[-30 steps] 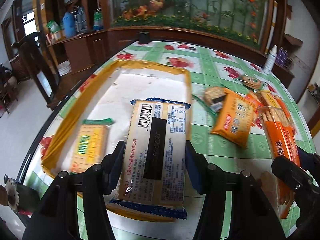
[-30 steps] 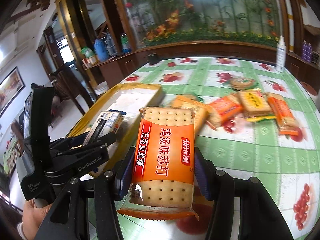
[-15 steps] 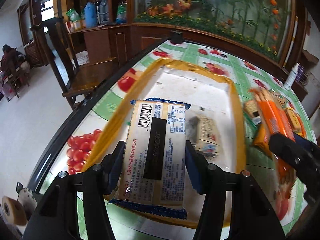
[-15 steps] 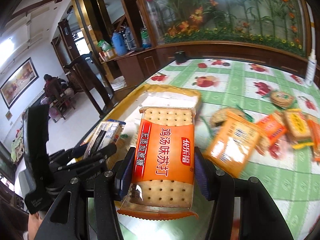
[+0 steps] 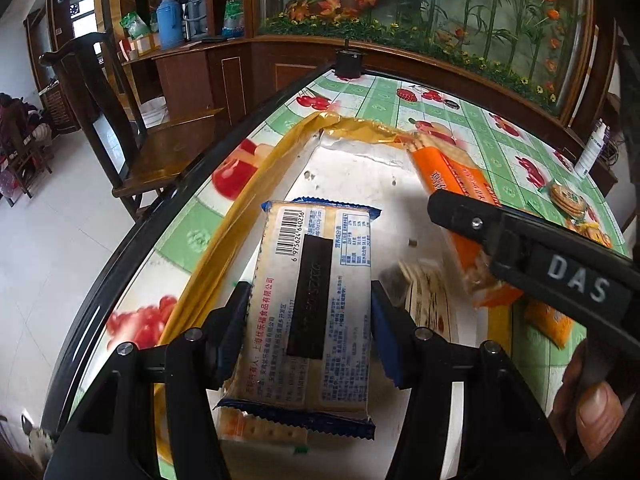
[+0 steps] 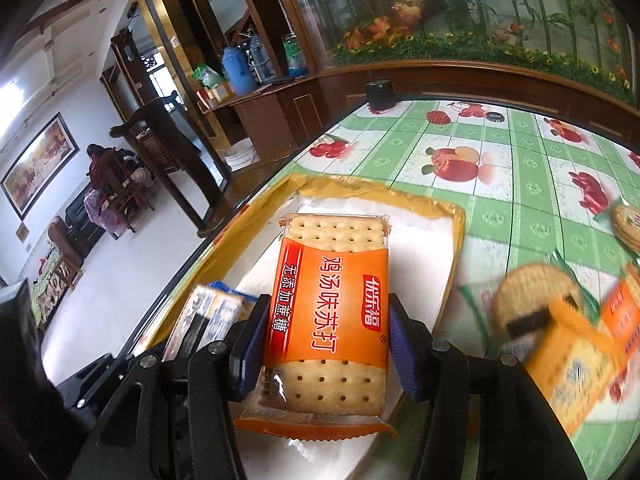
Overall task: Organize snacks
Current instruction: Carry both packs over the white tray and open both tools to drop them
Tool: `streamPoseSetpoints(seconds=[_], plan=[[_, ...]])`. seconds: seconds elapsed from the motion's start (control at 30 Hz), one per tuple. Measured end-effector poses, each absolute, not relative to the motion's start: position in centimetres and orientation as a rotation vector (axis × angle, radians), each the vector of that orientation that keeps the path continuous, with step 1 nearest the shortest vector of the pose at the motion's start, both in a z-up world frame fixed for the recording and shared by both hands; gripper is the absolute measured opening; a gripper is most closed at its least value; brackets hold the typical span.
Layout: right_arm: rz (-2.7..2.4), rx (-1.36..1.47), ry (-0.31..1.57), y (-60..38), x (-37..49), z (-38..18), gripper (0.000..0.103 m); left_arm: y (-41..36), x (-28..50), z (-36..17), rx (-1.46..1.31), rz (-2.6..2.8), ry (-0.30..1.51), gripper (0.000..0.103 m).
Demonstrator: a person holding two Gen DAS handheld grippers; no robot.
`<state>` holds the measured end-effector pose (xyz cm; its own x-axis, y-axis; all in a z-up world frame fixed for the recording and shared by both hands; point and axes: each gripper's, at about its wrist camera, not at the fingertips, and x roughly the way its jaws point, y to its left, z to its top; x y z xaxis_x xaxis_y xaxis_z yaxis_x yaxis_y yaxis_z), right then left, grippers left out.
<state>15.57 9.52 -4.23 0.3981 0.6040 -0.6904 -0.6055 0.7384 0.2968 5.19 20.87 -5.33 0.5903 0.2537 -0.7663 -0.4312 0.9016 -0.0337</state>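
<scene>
My left gripper [image 5: 308, 320] is shut on a blue-edged cracker packet [image 5: 312, 300], barcode side up, above the near end of the yellow-rimmed tray [image 5: 224, 248]. My right gripper [image 6: 324, 336] is shut on an orange cracker packet [image 6: 332, 304] and holds it over the same tray [image 6: 460, 224]. In the left wrist view the orange packet [image 5: 452, 176] and the right gripper's black body [image 5: 540, 256] reach in from the right. Two packets lie in the tray: a green one [image 5: 260, 428] under my left packet and a pale one [image 5: 424, 284].
Several loose snack packets [image 6: 560, 320] lie on the fruit-print tablecloth [image 6: 520, 160] right of the tray. A wooden chair [image 5: 104, 120] stands off the table's left edge. A black round object [image 5: 348, 64] sits at the far end. A white bottle [image 5: 592, 148] stands far right.
Both grippers have swung left over the tray, each keeping its packet. The right gripper with the orange packet has moved from beside the tray to above its middle.
</scene>
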Motion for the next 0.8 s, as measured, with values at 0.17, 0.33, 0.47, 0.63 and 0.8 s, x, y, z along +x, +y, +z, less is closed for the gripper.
streamPoseSetpoints(seconds=[0.17, 0.33, 0.47, 0.63, 0.8], plan=[[0.757, -0.005, 0.896, 10.2, 17.7, -5.0, 0.056, 21.0, 6.4, -5.4, -0.215, 0.408, 0.854, 0.056], [0.755, -0.017, 0.904, 10.8, 18.4, -5.7, 0.056, 21.2, 7.2, -5.5, -0.202, 0.409, 0.869, 0.056], [0.757, -0.033, 0.92, 11.2, 18.5, -6.2, 0.056, 21.3, 7.3, -5.6, -0.208, 0.411, 0.883, 0.056], [0.76, -0.016, 0.921, 10.8, 18.2, -6.2, 0.058, 21.7, 7.4, -5.7, -0.234, 0.418, 0.908, 0.056], [0.753, 0.003, 0.901, 9.9, 17.8, -5.1, 0.058, 21.6, 7.3, -5.6, -0.245, 0.415, 0.922, 0.064]])
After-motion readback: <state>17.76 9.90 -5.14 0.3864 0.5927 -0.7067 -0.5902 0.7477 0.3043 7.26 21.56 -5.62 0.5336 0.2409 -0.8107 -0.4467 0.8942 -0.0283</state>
